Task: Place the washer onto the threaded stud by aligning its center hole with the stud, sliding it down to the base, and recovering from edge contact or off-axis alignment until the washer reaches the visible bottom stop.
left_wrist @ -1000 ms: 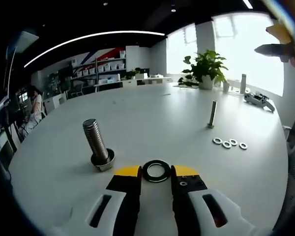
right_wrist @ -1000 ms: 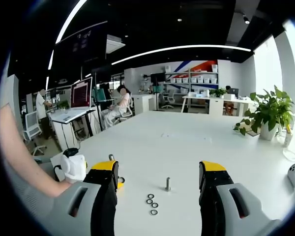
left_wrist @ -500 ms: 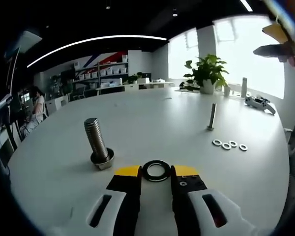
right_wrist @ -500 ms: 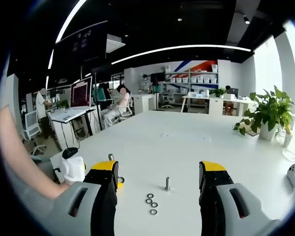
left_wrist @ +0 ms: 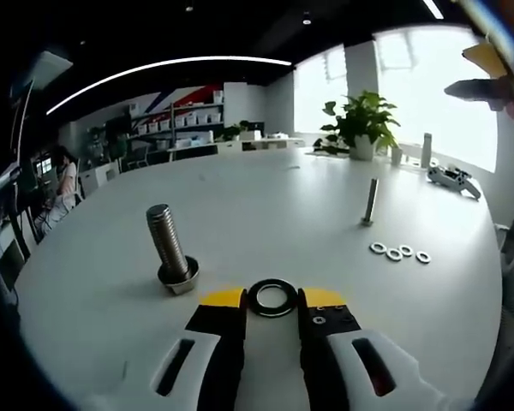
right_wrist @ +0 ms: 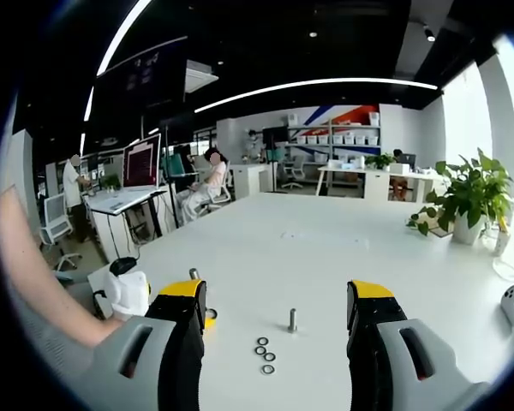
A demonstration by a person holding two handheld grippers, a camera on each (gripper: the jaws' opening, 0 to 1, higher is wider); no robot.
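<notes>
Our left gripper's jaws pinched the washer flat, hole upward; the threaded stud stood at ten o'clock, axis near upright. Our right gripper's jaws gaped wide above the worktop.

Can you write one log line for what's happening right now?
left gripper: shut on dark ring washer | large threaded steel stud: bare | right gripper: open

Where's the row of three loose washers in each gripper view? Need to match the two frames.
Left gripper view: three loose washers lie right of centre on the white table, below the thin stud.
Right gripper view: same washers sit low at centre, between the right gripper's open jaws, just left of the thin stud.
Shared landmark: the potted plant.
</notes>
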